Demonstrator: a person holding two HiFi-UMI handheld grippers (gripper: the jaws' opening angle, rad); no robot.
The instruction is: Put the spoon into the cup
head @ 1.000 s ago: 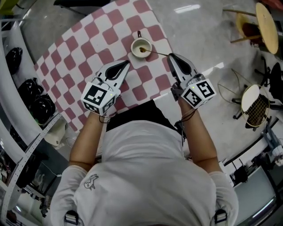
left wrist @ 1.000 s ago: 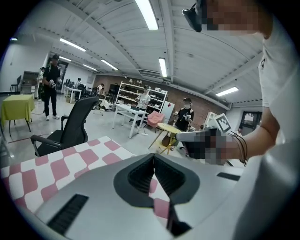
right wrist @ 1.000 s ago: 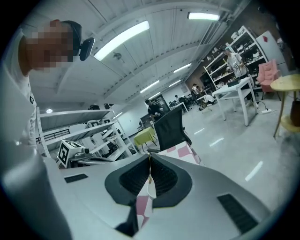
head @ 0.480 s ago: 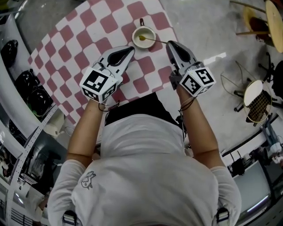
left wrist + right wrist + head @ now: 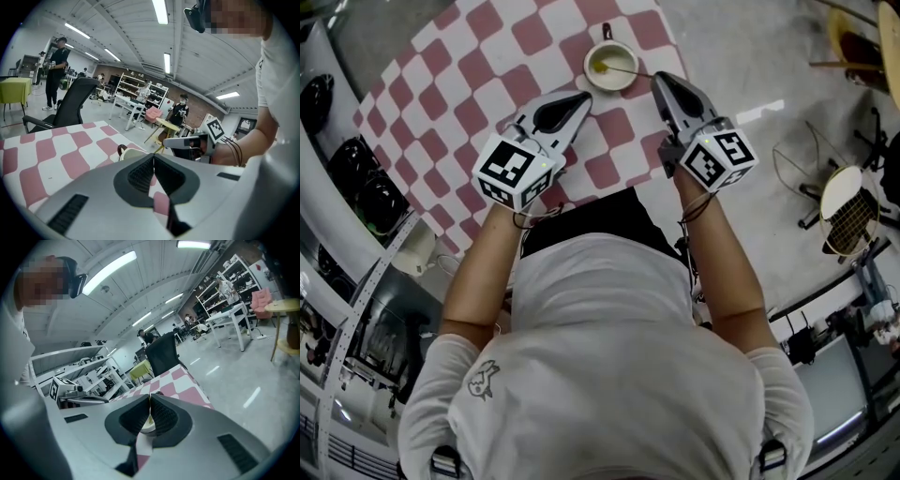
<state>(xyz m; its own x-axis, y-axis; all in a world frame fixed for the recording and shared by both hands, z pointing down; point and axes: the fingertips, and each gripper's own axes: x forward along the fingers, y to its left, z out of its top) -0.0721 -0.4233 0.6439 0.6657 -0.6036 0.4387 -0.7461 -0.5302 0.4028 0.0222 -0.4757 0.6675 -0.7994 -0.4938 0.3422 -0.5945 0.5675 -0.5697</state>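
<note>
Spoon (image 5: pixel 628 70) shows in the head view only as a thin handle. It runs from the cup (image 5: pixel 610 66) right to the tips of the right gripper (image 5: pixel 657 79), which pinch its end. Its bowl end lies inside the cup as a yellowish spot that is hard to make out. The cup stands near the far right corner of the checked table (image 5: pixel 487 94), with its handle pointing away. The left gripper (image 5: pixel 584 96) is just near and left of the cup, not touching it, with its jaws pressed together on nothing. The left forearm (image 5: pixel 483 272) and right forearm (image 5: pixel 722 272) both reach forward, with the marker cubes facing up.

In the left gripper view, the left gripper (image 5: pixel 153 156) has its jaws meeting at the tips with nothing between them. The cup (image 5: pixel 133 151) is mostly hidden behind them. The right gripper (image 5: pixel 165 140) comes in from the right, and the spoon is too thin to see here.

In the right gripper view, the right gripper (image 5: pixel 149 395) clamps the thin spoon (image 5: pixel 150 408) handle between its jaws. The cup (image 5: pixel 146 427) shows only through the gap below the tips, partly covered. The left gripper (image 5: pixel 108 400) lies to the left.
</note>
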